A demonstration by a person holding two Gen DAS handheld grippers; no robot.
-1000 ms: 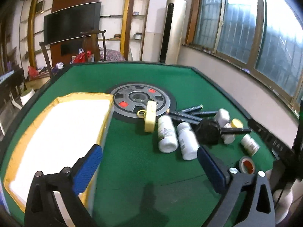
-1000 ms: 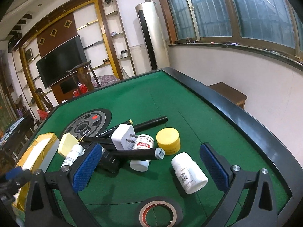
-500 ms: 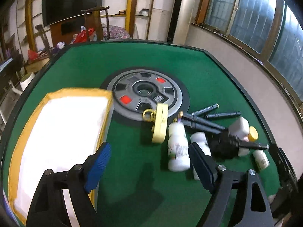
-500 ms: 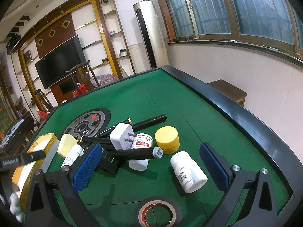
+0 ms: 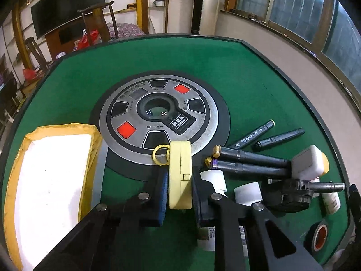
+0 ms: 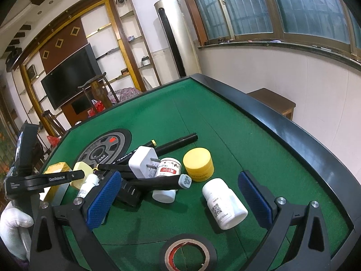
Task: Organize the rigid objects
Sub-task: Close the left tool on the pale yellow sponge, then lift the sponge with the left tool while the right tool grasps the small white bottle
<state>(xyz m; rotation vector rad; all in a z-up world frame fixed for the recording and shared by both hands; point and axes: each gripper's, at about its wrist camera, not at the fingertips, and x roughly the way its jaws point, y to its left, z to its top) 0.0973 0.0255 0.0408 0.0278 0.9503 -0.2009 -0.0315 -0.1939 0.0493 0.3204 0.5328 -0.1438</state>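
Left claw (image 5: 179, 184) has advanced, closing on yellow case (image 5: 180, 176); green felt table (image 5: 225, 67).

"GUANRAN" on black label of round grey metal hub (image 5: 181, 122); "GeoRobotAI" on black gripper arm (image 6: 56, 178); "GG9" on grey marker cap (image 6: 185, 181).

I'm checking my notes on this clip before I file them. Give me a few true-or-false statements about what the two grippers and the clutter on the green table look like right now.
1. The left gripper is shut on the pale yellow case. True.
2. The right gripper grips the white bottle. False: its fingers stand wide open, the bottle lying untouched between them.
3. The tape roll lies flat on the table. True.
4. The yellow jar sits inside the foam tray. False: it stands on the felt beside the white plug.
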